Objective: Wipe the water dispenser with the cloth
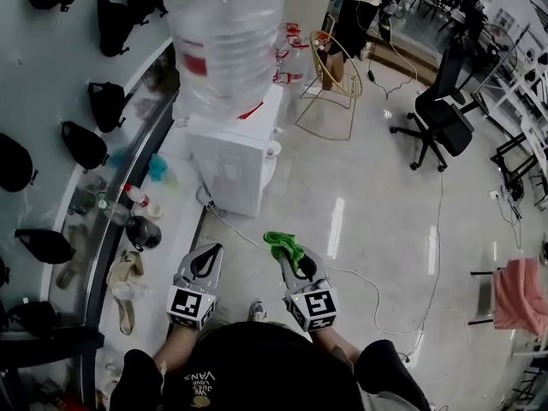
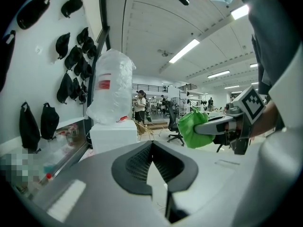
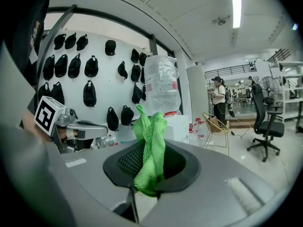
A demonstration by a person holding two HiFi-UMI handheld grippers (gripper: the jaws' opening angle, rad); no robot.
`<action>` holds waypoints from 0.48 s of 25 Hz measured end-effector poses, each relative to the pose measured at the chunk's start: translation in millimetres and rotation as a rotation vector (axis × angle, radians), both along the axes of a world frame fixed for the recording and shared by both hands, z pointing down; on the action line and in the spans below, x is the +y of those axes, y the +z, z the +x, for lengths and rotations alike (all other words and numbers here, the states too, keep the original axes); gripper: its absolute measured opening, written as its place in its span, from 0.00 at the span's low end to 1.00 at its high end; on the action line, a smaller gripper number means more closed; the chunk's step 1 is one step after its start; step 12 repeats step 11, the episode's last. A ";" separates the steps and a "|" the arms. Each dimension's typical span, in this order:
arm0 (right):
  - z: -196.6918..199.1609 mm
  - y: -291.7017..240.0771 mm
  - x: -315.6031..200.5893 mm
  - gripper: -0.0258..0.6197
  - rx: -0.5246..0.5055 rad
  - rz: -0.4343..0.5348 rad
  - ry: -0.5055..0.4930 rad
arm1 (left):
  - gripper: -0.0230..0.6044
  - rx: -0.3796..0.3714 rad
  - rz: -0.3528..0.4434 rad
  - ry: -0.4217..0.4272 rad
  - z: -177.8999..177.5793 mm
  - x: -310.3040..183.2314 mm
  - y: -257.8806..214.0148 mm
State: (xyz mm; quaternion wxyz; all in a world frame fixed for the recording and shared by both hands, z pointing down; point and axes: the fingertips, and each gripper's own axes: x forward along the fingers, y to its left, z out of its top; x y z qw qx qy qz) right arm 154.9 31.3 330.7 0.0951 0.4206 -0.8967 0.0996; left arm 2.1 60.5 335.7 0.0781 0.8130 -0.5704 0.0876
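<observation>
— Carrying, not wiping yet, I'd say. At the bottom centre of the head view the right gripper (image 1: 292, 258) has its fingers pinched shut on the green cloth (image 1: 281, 242), which bunches up out of them.

— And the other one?

— The left gripper (image 1: 206, 260), just beside it, has its fingers closed together with nothing between them.

— So where's the thing to be cleaned?

— Above them in the frame, apart from both grippers: the white water dispenser (image 1: 233, 163) stands on the floor (image 1: 360, 195) against the wall, with the big clear bottle (image 1: 224, 37) upended on top. The cloth touches nothing of it.

— Next move?

— My guess is a reach forward to lay the cloth flat on the dispenser's top or front panel. A bunched cloth wipes poorly, so it may need spreading.

— And the room?

— Pale, glossy floor with a cable (image 1: 377, 281) trailing across it. Dark bags (image 1: 84, 144) hang on the wall at left. Farther off, upper right, are a wire chair (image 1: 330, 88) and a black office chair (image 1: 438, 118).
</observation>
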 end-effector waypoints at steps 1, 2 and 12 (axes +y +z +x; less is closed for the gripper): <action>0.9 -1.9 1.0 0.16 -0.002 0.005 -0.003 | 0.04 0.001 0.002 0.001 2.4 2.0 -1.4; 2.3 -3.7 2.1 0.16 -0.003 0.007 -0.006 | 0.04 0.002 0.006 0.002 5.1 4.0 -3.0; 9.0 -7.6 7.7 0.16 -0.016 0.011 -0.033 | 0.04 -0.004 0.021 -0.005 16.3 16.0 -7.0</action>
